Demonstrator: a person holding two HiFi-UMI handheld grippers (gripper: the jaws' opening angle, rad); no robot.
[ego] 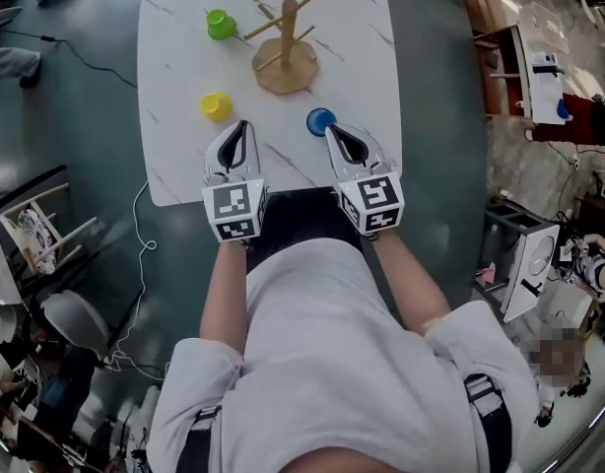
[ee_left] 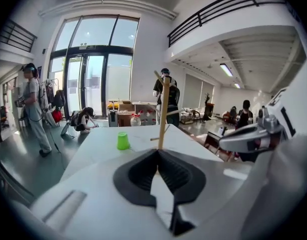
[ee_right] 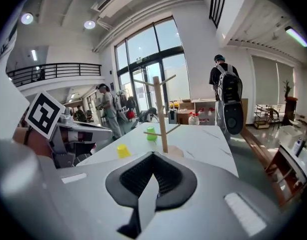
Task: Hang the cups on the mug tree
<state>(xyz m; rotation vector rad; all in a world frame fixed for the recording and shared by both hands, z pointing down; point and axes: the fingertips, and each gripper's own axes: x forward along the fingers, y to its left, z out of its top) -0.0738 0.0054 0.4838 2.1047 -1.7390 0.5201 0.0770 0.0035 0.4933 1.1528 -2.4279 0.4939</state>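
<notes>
Left gripper: your left gripper [ego: 244,126] is closed and empty, over the near part of the white marble table [ego: 174,166].
Yellow cup: the small yellow plastic cup [ego: 216,105] sits just beyond it.
Green cup: the small green plastic cup [ego: 221,24] is at the far left.
Mug tree: the wooden mug tree [ego: 286,52] has bare pegs.
Blue cup: the small blue plastic cup [ego: 320,121] is beside your right gripper.
Right gripper: your right gripper [ego: 333,129] is closed and empty.
Progress: nothing is hung; all three cups remain.
</notes>
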